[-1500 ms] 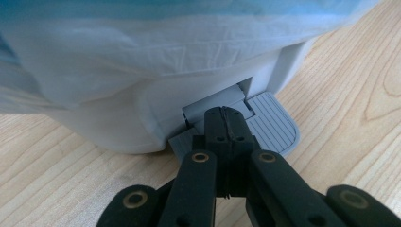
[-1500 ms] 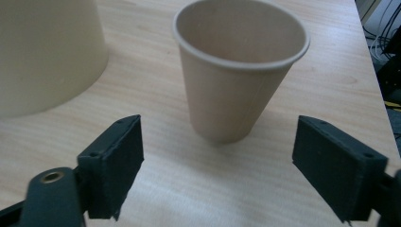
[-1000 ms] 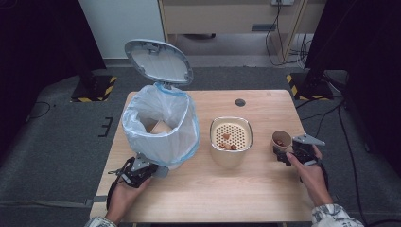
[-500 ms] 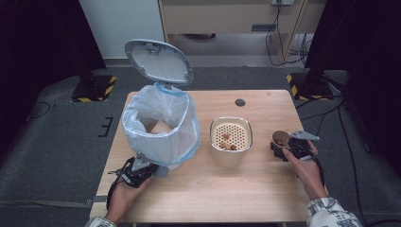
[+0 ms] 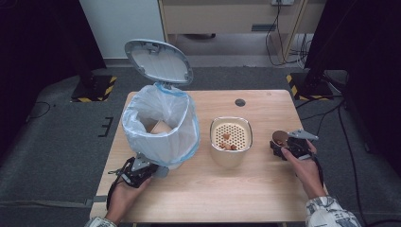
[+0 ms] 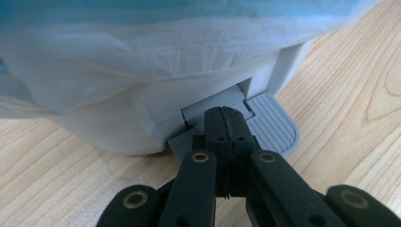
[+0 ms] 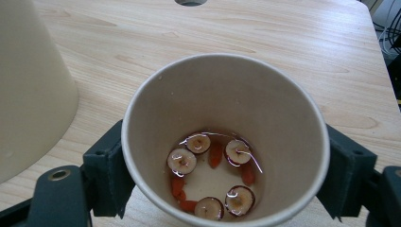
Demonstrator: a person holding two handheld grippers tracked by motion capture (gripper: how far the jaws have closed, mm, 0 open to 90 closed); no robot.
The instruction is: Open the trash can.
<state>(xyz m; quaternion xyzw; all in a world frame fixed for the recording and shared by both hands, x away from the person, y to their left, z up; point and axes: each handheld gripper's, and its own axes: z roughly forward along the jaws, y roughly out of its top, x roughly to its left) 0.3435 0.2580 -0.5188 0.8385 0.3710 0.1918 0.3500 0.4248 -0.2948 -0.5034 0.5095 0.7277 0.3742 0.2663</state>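
A white pedal bin [image 5: 161,127] lined with a pale blue bag stands at the table's left, its lid [image 5: 158,61] raised. My left gripper [image 5: 156,171] is shut, its tips [image 6: 226,116] pressed down on the grey pedal [image 6: 276,130] at the bin's foot. At the right, a paper cup [image 5: 280,137] holds red fruit slices [image 7: 182,161] in a little liquid. My right gripper [image 5: 281,143] has just been closing with the cup between its jaws. Its pads [image 7: 111,175] now touch the cup wall [image 7: 227,94] on both sides.
A cream bowl with a perforated insert [image 5: 231,139] stands mid-table between bin and cup, a few bits on its insert; its side [image 7: 28,90] is close to the cup. A round cable hole [image 5: 240,102] sits near the far edge.
My right gripper has slid left up to the paper cup and its jaws have come in around it. The left gripper and the bin have stayed as they were.
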